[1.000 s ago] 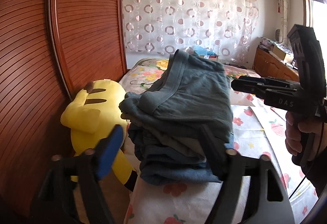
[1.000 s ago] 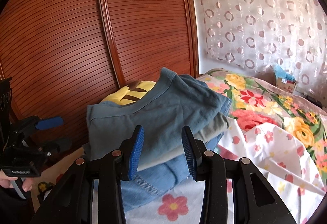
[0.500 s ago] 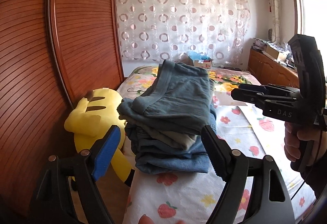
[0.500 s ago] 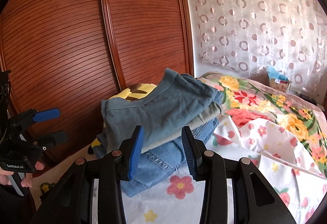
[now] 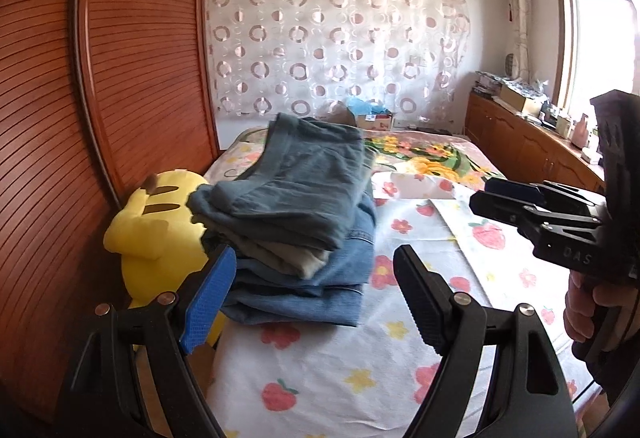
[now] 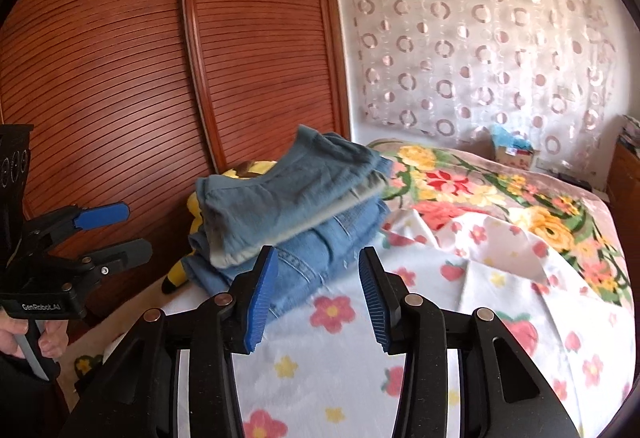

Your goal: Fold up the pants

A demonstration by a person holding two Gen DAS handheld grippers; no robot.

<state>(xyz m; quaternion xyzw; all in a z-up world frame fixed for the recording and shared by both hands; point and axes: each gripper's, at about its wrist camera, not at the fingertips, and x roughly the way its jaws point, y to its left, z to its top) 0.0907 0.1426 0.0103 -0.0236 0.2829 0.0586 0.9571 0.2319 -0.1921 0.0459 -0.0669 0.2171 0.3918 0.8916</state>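
Observation:
A stack of folded pants [image 5: 296,222] lies at the left edge of the bed, grey-blue pants [image 6: 288,194] on top, a grey-green pair and blue jeans [image 6: 324,258] under them. My left gripper [image 5: 316,302] is open and empty, a short way in front of the stack. My right gripper [image 6: 316,298] is open and empty, short of the stack's near corner. Each gripper shows in the other's view: the right one [image 5: 496,198] at the right, the left one [image 6: 116,230] at the left.
The bed carries a white flowered sheet [image 5: 360,358] and a floral blanket [image 6: 480,190] farther back. A yellow plush toy [image 5: 156,222] sits between bed and wooden wardrobe doors [image 6: 200,78]. A low wooden cabinet [image 5: 528,142] runs along the right wall.
Both grippers have drawn back from the stack of pants, which looks smaller and farther away now. Both stay open and empty.

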